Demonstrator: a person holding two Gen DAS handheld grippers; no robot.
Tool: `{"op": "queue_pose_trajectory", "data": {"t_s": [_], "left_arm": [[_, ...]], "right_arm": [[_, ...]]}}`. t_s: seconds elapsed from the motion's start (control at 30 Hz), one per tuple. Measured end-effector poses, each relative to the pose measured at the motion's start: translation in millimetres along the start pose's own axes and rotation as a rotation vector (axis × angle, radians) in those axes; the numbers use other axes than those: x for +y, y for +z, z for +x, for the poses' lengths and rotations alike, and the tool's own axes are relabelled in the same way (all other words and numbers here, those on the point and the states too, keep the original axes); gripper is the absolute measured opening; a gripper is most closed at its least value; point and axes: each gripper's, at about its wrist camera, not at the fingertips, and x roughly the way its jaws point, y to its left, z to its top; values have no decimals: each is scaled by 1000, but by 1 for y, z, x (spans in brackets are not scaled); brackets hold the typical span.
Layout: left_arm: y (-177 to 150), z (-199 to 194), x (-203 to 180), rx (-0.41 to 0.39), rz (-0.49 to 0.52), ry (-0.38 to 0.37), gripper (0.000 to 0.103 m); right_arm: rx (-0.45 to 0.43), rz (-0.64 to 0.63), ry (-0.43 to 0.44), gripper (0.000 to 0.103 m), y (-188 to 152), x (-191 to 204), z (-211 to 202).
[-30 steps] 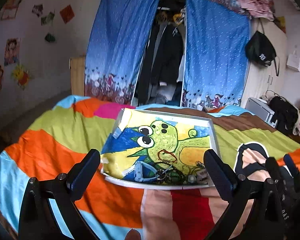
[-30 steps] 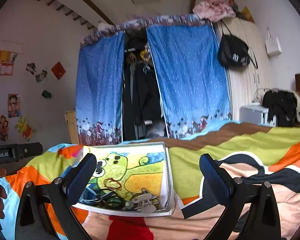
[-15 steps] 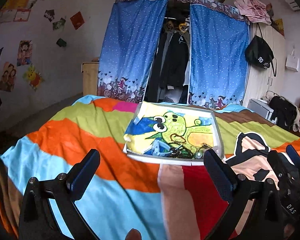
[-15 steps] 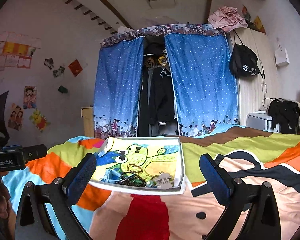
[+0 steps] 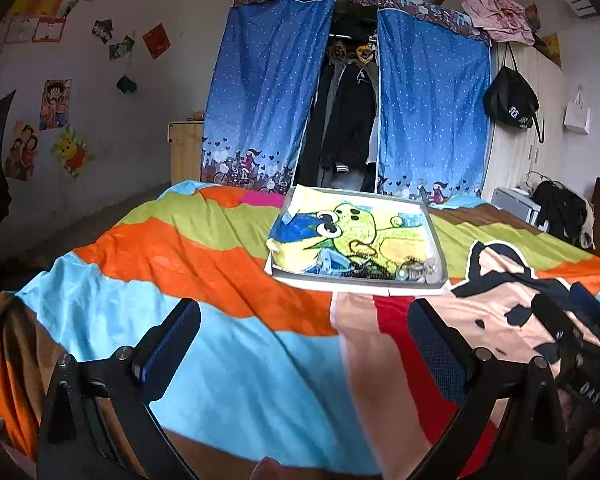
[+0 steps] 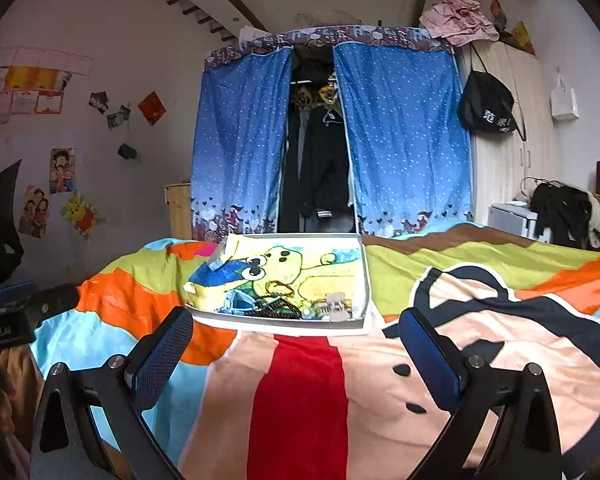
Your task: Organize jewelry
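Both of my grippers hang above the bed, and neither holds anything. My left gripper (image 5: 304,344) has its fingers spread wide apart with only the striped blanket (image 5: 220,256) showing between them. My right gripper (image 6: 296,344) is the same, fingers wide apart over the red and peach patch of that blanket.

Ahead of both sits the shallow white tray (image 5: 434,236), flat on the bed, well apart from my fingertips. Its floor is lined with a bright cartoon picture of a green creature (image 6: 284,264). The jewelry (image 6: 278,308) lies heaped along the tray's near edge: a dark tangle of chains or cords, a reddish loop just behind it, and paler pieces (image 6: 338,306) toward the near right corner. The pieces are too small and tangled to name one by one.

Behind the bed, blue curtains (image 6: 404,140) hang parted over a wardrobe of dark clothes. At the left edge of the right view, part of my left gripper's black housing shows.
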Motion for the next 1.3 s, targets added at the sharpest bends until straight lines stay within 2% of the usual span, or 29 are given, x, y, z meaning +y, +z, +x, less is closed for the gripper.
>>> {"op": "queue_pose_trajectory", "data": {"t_s": [0.37,0.57,1.3], "left_arm": [[-25,-14,21,23,-84,29,101],[-27,-13,23,24,-85,59,101],[-29,-11,21,29,-68,55,101]], "right_arm": [[54,-8,-36,103,-13,9,-5],[77,-38,-35,103,-18,17,-1],[115,-50,-28,103,-20,19,6]]}}
